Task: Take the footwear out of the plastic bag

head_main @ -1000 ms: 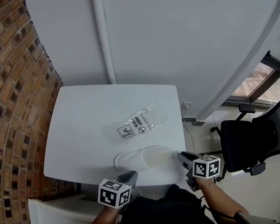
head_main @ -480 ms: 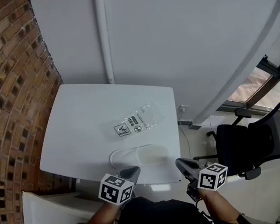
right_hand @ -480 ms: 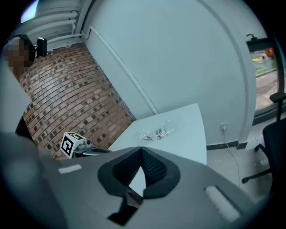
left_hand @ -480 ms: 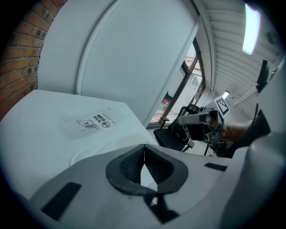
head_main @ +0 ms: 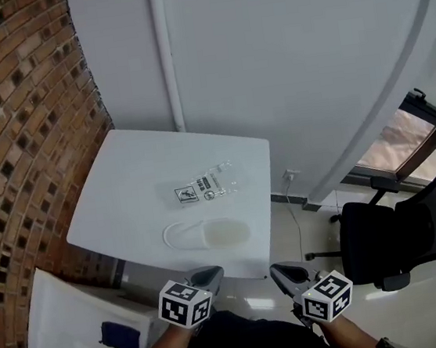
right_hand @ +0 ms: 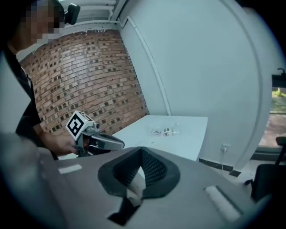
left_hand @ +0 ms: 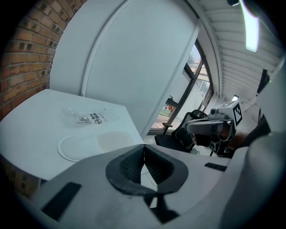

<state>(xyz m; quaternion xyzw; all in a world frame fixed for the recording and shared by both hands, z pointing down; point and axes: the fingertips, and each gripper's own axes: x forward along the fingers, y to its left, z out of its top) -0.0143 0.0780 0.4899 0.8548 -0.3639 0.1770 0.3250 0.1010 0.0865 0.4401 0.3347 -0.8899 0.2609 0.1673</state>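
A white slipper [head_main: 206, 234] lies flat near the front edge of the white table [head_main: 125, 188], toe to the right, out of the bag. The clear plastic bag [head_main: 204, 187] with printed labels lies empty just behind it. My left gripper [head_main: 213, 271] and right gripper [head_main: 277, 270] hover off the table's front edge, close to my body, both shut with nothing in them. In the left gripper view the jaws [left_hand: 144, 150] meet, with the slipper [left_hand: 96, 144] and bag [left_hand: 87, 117] beyond. The right gripper view shows closed jaws [right_hand: 141, 154] and the bag [right_hand: 166, 131] far off.
A curved brick wall [head_main: 18, 154] borders the table's left side. A black office chair [head_main: 391, 238] stands on the floor to the right. A white cabinet top [head_main: 80, 336] holding a blue item sits at lower left. A white pipe [head_main: 163, 50] runs up the wall behind.
Both grippers have pulled back from the slipper and the table's front edge toward my body and risen. The slipper and bag lie where they were.
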